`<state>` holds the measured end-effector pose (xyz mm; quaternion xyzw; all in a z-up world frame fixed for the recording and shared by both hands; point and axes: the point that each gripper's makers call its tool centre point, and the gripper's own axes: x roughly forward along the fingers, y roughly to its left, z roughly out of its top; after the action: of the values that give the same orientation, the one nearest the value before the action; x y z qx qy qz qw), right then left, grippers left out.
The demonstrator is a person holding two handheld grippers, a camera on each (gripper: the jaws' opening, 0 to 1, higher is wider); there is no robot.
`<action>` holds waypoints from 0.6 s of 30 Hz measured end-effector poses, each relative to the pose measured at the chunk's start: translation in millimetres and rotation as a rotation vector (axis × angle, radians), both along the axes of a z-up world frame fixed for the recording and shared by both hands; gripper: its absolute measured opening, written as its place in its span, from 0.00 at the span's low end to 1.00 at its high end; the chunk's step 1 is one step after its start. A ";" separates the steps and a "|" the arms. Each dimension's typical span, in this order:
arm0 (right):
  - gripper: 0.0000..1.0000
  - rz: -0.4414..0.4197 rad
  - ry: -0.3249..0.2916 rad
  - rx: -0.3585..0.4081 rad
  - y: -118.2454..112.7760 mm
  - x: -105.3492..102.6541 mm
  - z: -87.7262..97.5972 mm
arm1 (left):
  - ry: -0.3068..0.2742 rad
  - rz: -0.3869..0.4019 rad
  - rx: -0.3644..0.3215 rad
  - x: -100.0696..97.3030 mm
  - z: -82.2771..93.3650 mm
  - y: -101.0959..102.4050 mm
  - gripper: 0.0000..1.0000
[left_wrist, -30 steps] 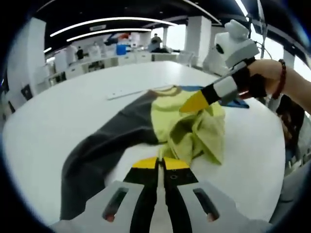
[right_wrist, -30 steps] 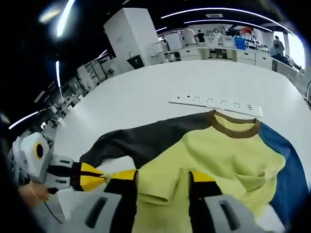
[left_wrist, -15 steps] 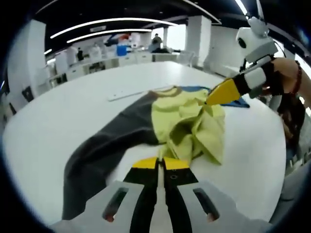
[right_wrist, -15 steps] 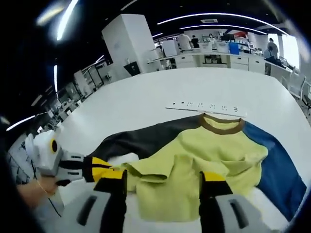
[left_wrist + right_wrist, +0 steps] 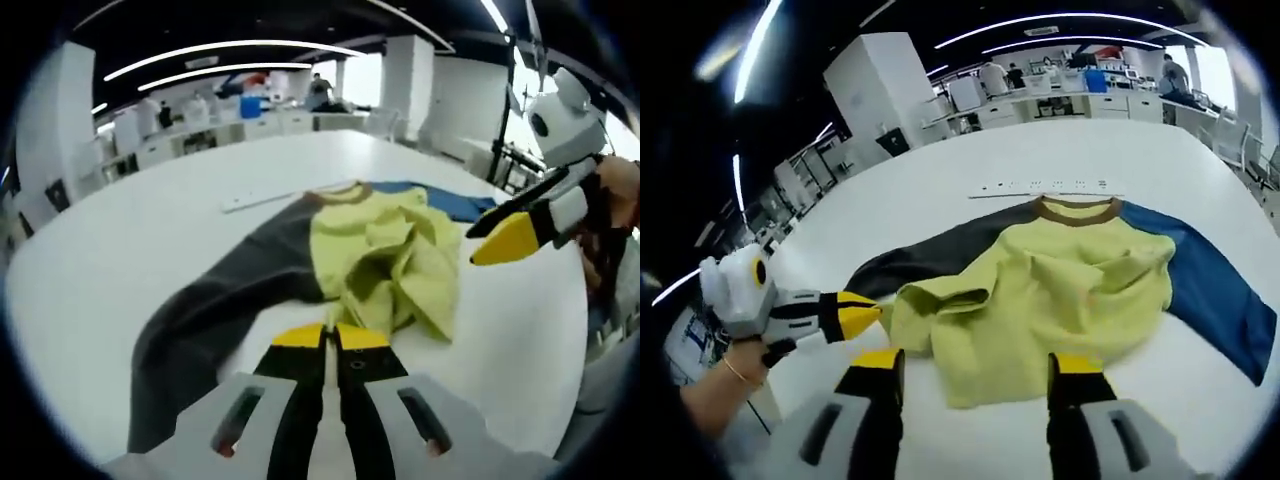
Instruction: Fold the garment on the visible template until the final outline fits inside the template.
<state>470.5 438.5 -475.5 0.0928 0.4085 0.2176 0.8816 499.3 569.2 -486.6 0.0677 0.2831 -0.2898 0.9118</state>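
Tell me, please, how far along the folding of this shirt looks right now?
Early. The shirt has its yellow hem bunched up over the body. Neither tool holds it: the right tool is open, the left tool shut on nothing. Both sleeves, grey and blue, lie spread out, unfolded.

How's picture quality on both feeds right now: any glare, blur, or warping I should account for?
Left gripper view: fisheye bends the table edge; right gripper slightly soft; bright window glare top right. Right gripper view: shirt sharp and evenly lit, ceiling strips bowed, left gripper at the edge stretched.
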 end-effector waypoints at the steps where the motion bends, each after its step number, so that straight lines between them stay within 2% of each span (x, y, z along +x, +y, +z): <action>1: 0.55 -0.010 0.011 0.003 -0.3 -1.3 -4.2 | 0.001 0.000 -0.002 -0.3 -0.1 -0.1 0.00; 8: 0.50 -0.025 0.052 -0.021 2.4 -15.8 -22.5 | 0.004 0.000 0.000 -2.9 0.2 2.7 0.00; 18: 0.44 -0.029 0.076 -0.058 8.6 -20.9 -43.1 | -0.001 0.004 0.000 -4.5 2.0 4.0 0.00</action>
<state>449.6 447.0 -518.6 0.0814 0.4463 0.1890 0.8709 494.8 573.2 -484.6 0.0672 0.2826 -0.2877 0.9126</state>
